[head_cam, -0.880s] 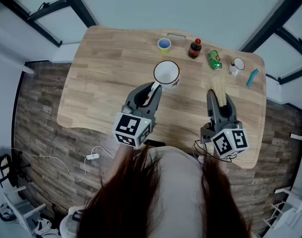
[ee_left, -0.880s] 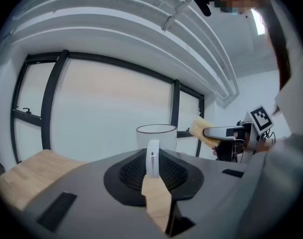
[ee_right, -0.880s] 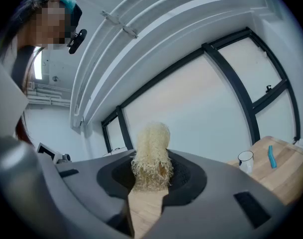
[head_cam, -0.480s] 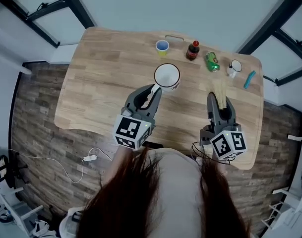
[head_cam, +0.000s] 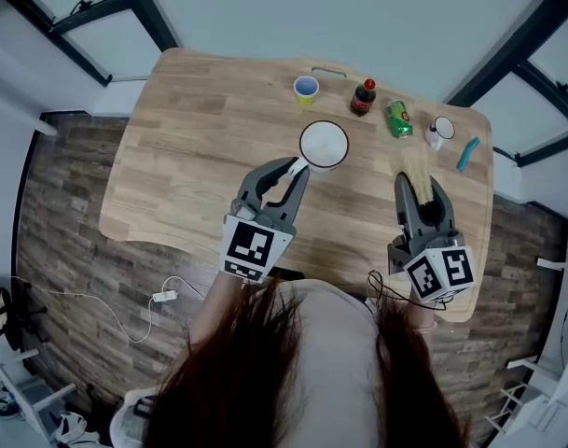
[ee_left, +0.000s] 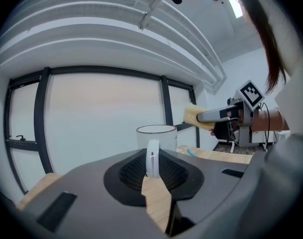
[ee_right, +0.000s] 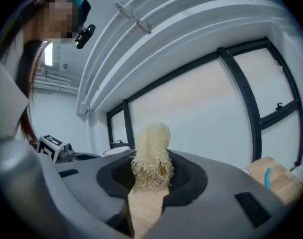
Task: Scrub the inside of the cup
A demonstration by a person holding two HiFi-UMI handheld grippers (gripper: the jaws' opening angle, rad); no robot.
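A white cup (head_cam: pixel 323 145) is held by its handle (ee_left: pixel 152 158) in my left gripper (head_cam: pixel 295 168), which is shut on it. The cup stands upright over the wooden table (head_cam: pixel 190 147), its mouth open upward; whether it touches the top I cannot tell. My right gripper (head_cam: pixel 417 180) is shut on a pale yellow fibrous scrubber (head_cam: pixel 412 163), to the right of the cup and apart from it. The scrubber (ee_right: pixel 151 151) sticks up out of the jaws in the right gripper view. From the left gripper view, the scrubber (ee_left: pixel 193 114) hangs just right of the cup (ee_left: pixel 156 133).
Along the table's far edge stand a small yellow cup (head_cam: pixel 306 88), a dark bottle with a red cap (head_cam: pixel 363 97), a green can (head_cam: pixel 398 118), a small white bottle (head_cam: pixel 439 129) and a blue object (head_cam: pixel 468 152). Brick-patterned floor surrounds the table.
My left gripper has carried the cup a little to the right, closer to the scrubber. The right gripper has hardly moved and still holds the scrubber.
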